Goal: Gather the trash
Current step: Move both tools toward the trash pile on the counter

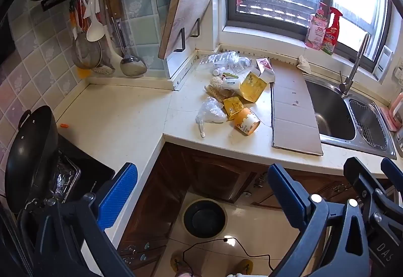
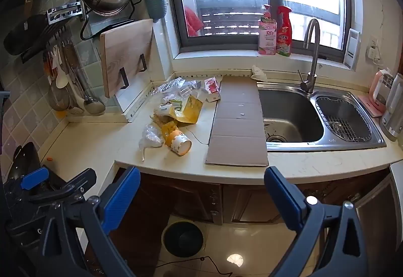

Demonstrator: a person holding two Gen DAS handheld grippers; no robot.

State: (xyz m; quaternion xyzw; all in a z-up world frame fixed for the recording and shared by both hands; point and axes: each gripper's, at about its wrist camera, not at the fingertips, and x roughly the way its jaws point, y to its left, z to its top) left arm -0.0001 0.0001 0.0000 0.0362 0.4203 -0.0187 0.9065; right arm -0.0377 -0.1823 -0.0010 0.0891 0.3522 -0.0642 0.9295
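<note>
Yellow and clear wrappers make up most of the trash pile (image 1: 234,90) lying on the pale table (image 1: 121,126), between the leaning wooden cutting board (image 1: 183,17) and the flat cardboard sheet (image 1: 292,111) that lies beside the steel sink (image 2: 289,116). Nothing has been picked up yet, so this looks like the opening step: both tools hover off the table's front edge, well apart from the pile.

The left gripper (image 1: 201,194) has its jaws spread wide and holding nothing; the right gripper (image 2: 201,196) is likewise wide and vacant.

In the pile I count one orange-and-white paper cup (image 1: 246,122) on its side at the near edge, one crumpled clear plastic bag (image 1: 210,113) just beside it, two yellow packets touching it behind, one pink-and-white carton (image 2: 211,85) at the back, and clear plastic packaging near the wall; smaller pieces are too jumbled to count. One dark round bin (image 1: 204,218) stands on the floor below the table.

The next move probably calls for reaching forward over the edge to the cup or bag, the nearest pieces, closing on one, then carrying it down to the bin.
</note>
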